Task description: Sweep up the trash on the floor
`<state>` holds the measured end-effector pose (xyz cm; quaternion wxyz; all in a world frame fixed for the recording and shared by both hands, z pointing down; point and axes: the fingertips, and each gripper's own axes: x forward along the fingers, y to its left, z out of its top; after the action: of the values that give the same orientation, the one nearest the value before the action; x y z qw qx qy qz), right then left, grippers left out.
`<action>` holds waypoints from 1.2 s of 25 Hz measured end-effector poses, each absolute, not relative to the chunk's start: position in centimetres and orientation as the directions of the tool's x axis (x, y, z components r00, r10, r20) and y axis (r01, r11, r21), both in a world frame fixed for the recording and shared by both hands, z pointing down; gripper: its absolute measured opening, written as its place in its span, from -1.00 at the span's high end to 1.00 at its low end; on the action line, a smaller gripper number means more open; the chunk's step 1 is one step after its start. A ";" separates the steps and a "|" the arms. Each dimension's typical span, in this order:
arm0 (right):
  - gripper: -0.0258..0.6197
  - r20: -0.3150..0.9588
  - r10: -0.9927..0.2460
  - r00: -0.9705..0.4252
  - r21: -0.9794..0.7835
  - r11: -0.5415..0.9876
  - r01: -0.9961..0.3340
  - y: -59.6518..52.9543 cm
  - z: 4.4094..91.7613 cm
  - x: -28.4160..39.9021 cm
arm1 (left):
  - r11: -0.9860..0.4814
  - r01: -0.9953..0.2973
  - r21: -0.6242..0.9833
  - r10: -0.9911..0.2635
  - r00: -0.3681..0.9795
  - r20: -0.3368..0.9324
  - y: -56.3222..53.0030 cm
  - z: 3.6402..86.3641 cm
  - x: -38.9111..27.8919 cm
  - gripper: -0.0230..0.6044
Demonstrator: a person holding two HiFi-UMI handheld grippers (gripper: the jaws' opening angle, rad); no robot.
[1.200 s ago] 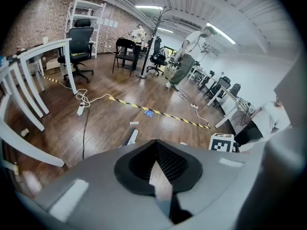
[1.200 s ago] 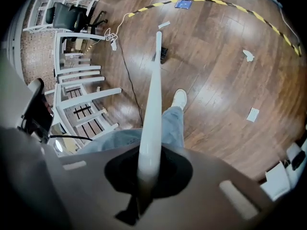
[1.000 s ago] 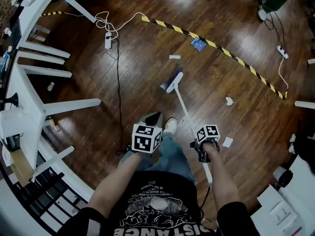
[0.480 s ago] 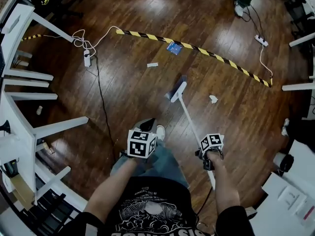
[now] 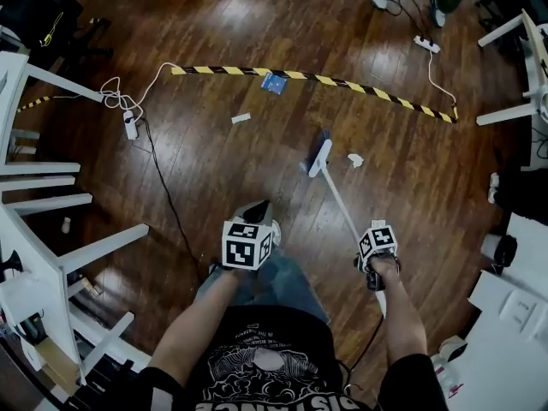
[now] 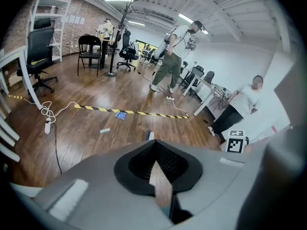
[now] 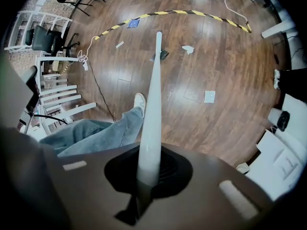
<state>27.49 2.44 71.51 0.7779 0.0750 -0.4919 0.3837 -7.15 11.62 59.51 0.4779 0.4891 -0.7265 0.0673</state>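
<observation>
The right gripper (image 7: 146,171) is clamped on the white handle of the broom (image 5: 318,157), high up near its free end. The left gripper (image 6: 154,150) has its jaws pressed together at the tips with nothing between them, and hangs idle well short of the black-and-yellow tape (image 5: 342,82).

The broom head rests on the wood floor (image 5: 411,195) on the person's side of the tape, near it but apart. A crumpled paper scrap (image 5: 354,159) lies just beside the head, about as far from the tape. A white strip (image 5: 241,118) lies closer to the tape, toward its left end. A blue card (image 5: 274,81) sits at the tape itself (on it or against it, I cannot tell), and a flat white square (image 7: 209,96) lies farthest from it.

The step in hand looks like gathering the crumpled scrap. To do it well, the bristles should land on the tape side of the scrap, flat to the boards, then draw back in short strokes away from the tape. A one-handed hold this high gives little leverage, so light pressure suits.

The broom's long axis slopes down from the gripper and runs obliquely toward the tape, head end leading. The handle's free end points back, away from the tape.
</observation>
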 end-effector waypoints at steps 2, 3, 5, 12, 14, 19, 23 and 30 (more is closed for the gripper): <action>0.92 0.831 0.502 0.241 -0.234 0.708 -0.666 1.2 71.2 28.4 | 0.499 -0.784 0.369 -0.648 -0.055 0.760 10.9 59.3 -7.0 0.91; 0.92 0.834 0.491 0.251 -0.221 0.715 -0.663 0.6 71.0 28.9 | 0.495 -0.786 0.370 -0.648 -0.050 0.760 10.6 59.3 -6.9 0.91; 0.92 0.840 0.472 0.267 -0.197 0.725 -0.660 -0.5 70.7 29.6 | 0.489 -0.788 0.374 -0.649 -0.042 0.759 10.1 59.2 -6.8 0.91; 0.92 0.851 0.448 0.275 -0.152 0.711 -0.687 -2.4 70.2 31.1 | 0.463 -0.803 0.375 -0.649 -0.019 0.761 8.6 58.9 -6.0 0.91; 0.92 0.853 0.446 0.272 -0.148 0.705 -0.693 -2.5 70.2 31.2 | 0.455 -0.808 0.375 -0.649 -0.013 0.761 8.3 58.9 -5.8 0.91; 0.92 0.862 0.449 0.237 -0.167 0.692 -0.702 -1.7 69.6 30.9 | 0.442 -0.816 0.371 -0.652 -0.009 0.758 7.2 58.5 -5.9 0.91; 0.92 0.881 0.448 0.155 -0.216 0.670 -0.710 0.4 68.6 30.3 | 0.440 -0.820 0.365 -0.654 -0.015 0.756 6.9 58.1 -6.3 0.91; 0.92 0.887 0.461 0.015 -0.327 0.651 -0.685 4.3 67.2 24.2 | 0.462 -0.816 0.348 -0.660 -0.054 0.750 7.6 56.9 -8.0 0.91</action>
<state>24.17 4.33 67.22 0.7058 0.0979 -0.5721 0.4062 -7.99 7.64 56.85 0.4596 0.5116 -0.7210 0.0850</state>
